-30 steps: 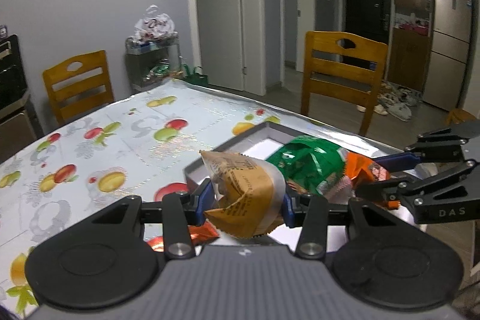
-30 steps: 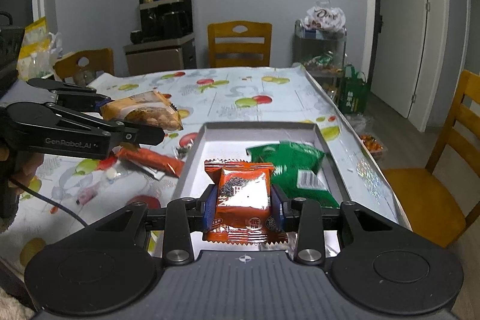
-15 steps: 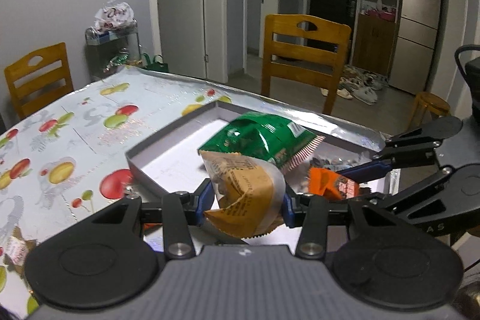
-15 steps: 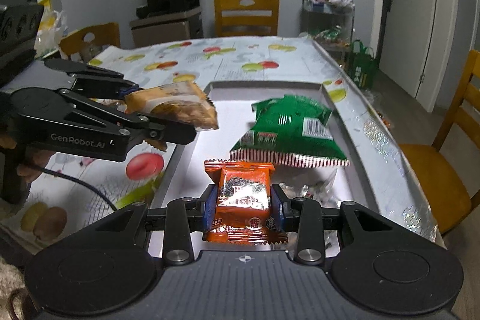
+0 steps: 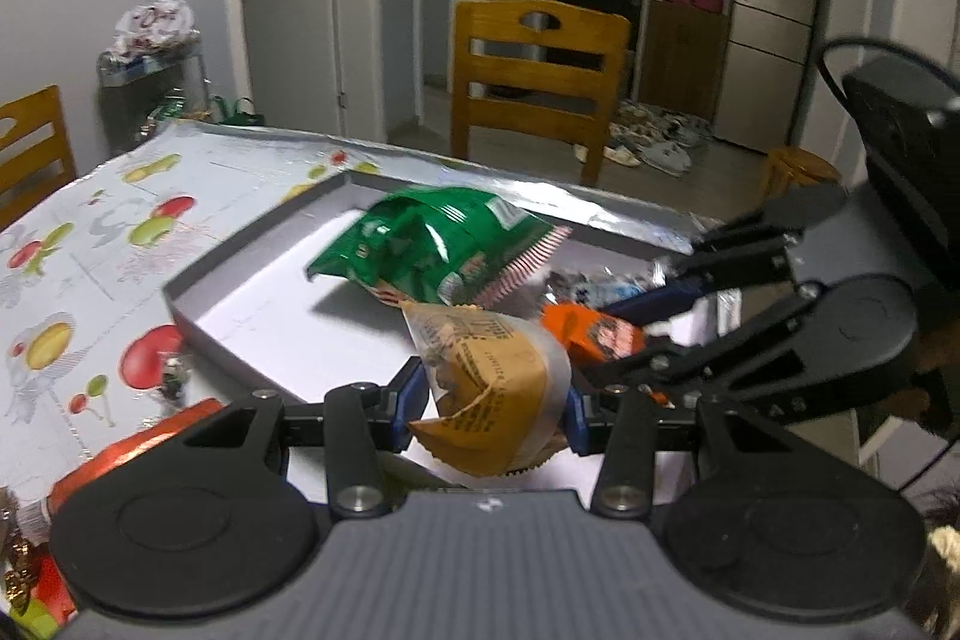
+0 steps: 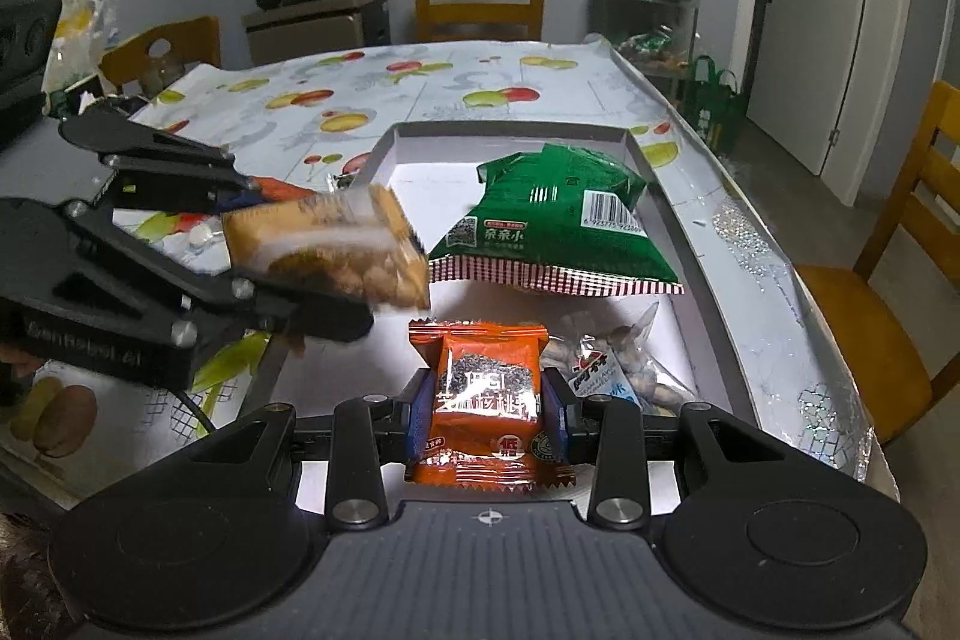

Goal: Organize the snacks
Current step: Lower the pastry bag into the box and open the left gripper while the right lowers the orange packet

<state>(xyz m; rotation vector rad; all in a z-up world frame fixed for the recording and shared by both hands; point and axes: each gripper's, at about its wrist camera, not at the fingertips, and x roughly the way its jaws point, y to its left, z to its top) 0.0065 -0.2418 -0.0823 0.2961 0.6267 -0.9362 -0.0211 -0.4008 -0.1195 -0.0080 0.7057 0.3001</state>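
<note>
Left gripper [image 5: 495, 403]: clamped on the tan cracker packet [image 5: 489, 388], above the tray's [image 6: 666, 220] left edge.
Right gripper [image 6: 487, 418]: clamped on the orange snack packet [image 6: 483, 400], over the tray's near end.
Advice: lower both beside the green bag [image 6: 558, 226], then release the 2 packets flat.

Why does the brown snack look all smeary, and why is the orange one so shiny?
Right wrist view: the brown snack is motion-blurred, while light glares off the orange packet. Left wrist view: the green bag is slightly blurred, and the fisheye bends the room's edges.
</note>
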